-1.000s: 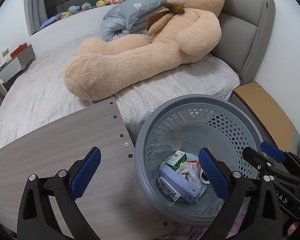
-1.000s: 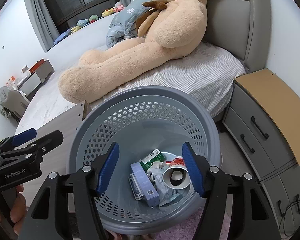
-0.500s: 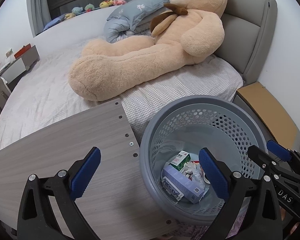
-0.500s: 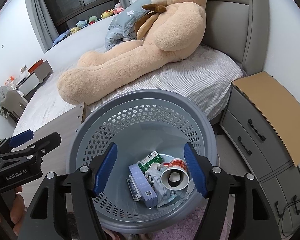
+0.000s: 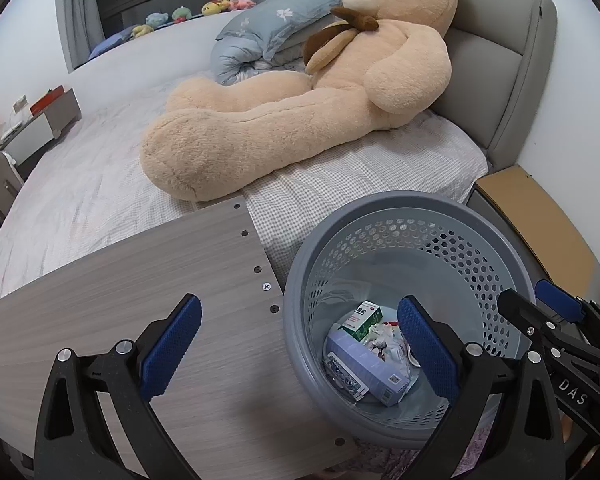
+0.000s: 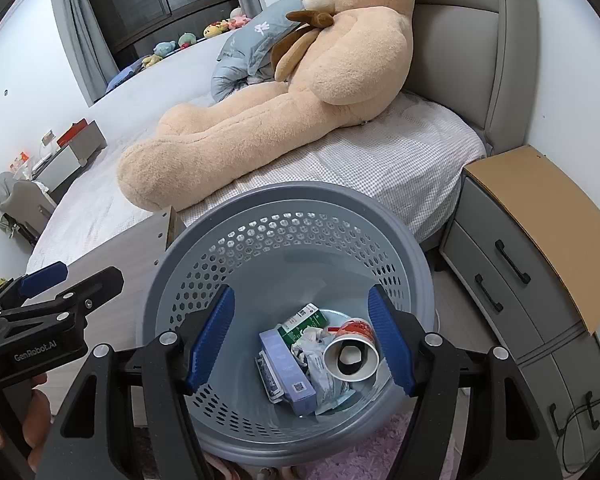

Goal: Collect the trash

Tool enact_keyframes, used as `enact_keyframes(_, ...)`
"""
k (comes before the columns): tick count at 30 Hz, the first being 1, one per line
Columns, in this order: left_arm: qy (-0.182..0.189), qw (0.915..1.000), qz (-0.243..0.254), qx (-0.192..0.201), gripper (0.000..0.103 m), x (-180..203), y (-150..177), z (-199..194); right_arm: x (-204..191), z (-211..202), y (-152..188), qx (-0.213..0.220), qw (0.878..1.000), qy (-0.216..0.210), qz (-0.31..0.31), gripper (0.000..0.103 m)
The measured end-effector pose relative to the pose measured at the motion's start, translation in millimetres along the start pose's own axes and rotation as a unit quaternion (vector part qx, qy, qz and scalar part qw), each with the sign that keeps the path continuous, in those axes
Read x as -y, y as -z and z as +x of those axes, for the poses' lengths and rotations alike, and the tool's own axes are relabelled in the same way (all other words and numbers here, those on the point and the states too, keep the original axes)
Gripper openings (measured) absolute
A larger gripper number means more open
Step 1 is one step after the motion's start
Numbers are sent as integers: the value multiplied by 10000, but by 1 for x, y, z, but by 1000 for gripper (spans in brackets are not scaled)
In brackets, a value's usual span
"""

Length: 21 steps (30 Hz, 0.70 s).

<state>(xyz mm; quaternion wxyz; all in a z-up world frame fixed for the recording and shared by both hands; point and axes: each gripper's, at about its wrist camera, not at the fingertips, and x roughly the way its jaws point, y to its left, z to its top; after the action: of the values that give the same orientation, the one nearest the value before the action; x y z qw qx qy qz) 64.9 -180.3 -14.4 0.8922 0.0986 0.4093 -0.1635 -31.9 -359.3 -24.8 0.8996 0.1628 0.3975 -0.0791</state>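
The trash (image 6: pixel 312 356) lies at the bottom of a grey perforated basket (image 6: pixel 287 204) that stands on the floor beside the bed (image 6: pixel 400 156). In it there is a pale blue box (image 6: pixel 287 372), a green and white carton (image 6: pixel 304 320), crumpled white wrappers (image 6: pixel 320 364) and a paper cup (image 6: pixel 352 352) that lies on its side with the mouth toward the camera.

The right gripper (image 6: pixel 302 340) hangs above the basket and points down into it. Its two blue fingers (image 6: pixel 209 336) stand wide apart and hold nothing; the trash shows between them but far below, not touching them.

The left gripper (image 5: pixel 300 344) is also spread wide and empty. Its left finger (image 5: pixel 171 344) is over a wooden board (image 5: pixel 139 280) that lies beside the basket, and its right finger is over the inside of the basket, so the basket rim passes between them. The trash is below, near the right finger, well apart from both pads.

A big teddy bear (image 5: pixel 300 120) lies on the bed, and a nightstand (image 6: pixel 520 240) stands to the right of the basket.
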Motion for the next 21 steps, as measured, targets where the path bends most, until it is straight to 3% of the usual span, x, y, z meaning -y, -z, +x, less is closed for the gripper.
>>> enact_keyframes(21, -118, 9999, -65, -5, 97, -4, 0, -1, -1, 0, 0, -3, 10000, 3, -1, 66)
